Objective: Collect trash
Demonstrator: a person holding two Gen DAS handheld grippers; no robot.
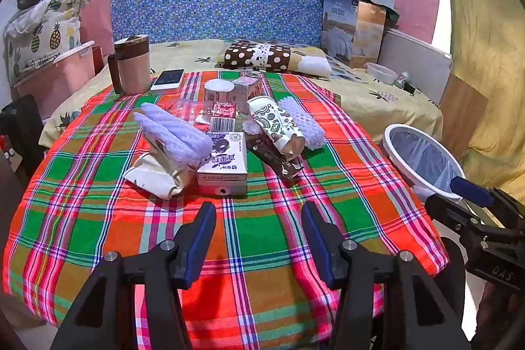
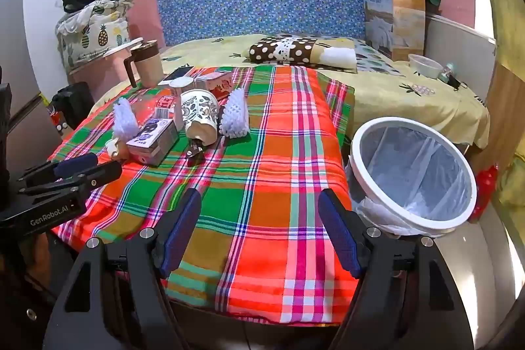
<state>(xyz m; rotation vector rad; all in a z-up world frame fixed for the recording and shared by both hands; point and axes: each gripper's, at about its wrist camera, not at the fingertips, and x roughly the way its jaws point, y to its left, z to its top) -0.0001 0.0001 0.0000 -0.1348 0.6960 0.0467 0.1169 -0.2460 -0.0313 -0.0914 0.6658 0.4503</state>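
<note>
Left gripper (image 1: 259,220): I am holding it at the bottom centre of the left wrist view, fingers spread wide and gripping nothing, hovering over the plaid cloth just short of the trash pile.
Right gripper (image 2: 259,209): I am keeping it at the bottom centre of the right wrist view, jaws gaping and empty, above a bare stretch of cloth.
Plaid tablecloth (image 1: 98,218): it is covering the table and filling the lower half of both views.
Milk carton (image 1: 224,164): it is lying flat in the middle of the left wrist view, the nearest piece of trash to my left fingers.
Purple foam net (image 1: 174,133): it is resting left of centre, leaning on the carton and on a crumpled white paper bag (image 1: 152,174).
Patterned paper cup (image 1: 277,128): it is lying on its side right of centre, mouth toward the camera, touching a white foam net (image 1: 303,123) on its right.
Brown wrapper (image 1: 274,158): it is lying partly under the cup.
Small white cup (image 1: 216,94) and small box (image 1: 247,87): they are standing at the back of the pile.
Trash bin (image 2: 413,176): it is sitting with a clear liner at the right of the right wrist view, just beside the table edge, well apart from the pile.
Mug (image 1: 129,64) and phone (image 1: 168,77): they are sitting at the upper left of the left wrist view, behind the trash.
</note>
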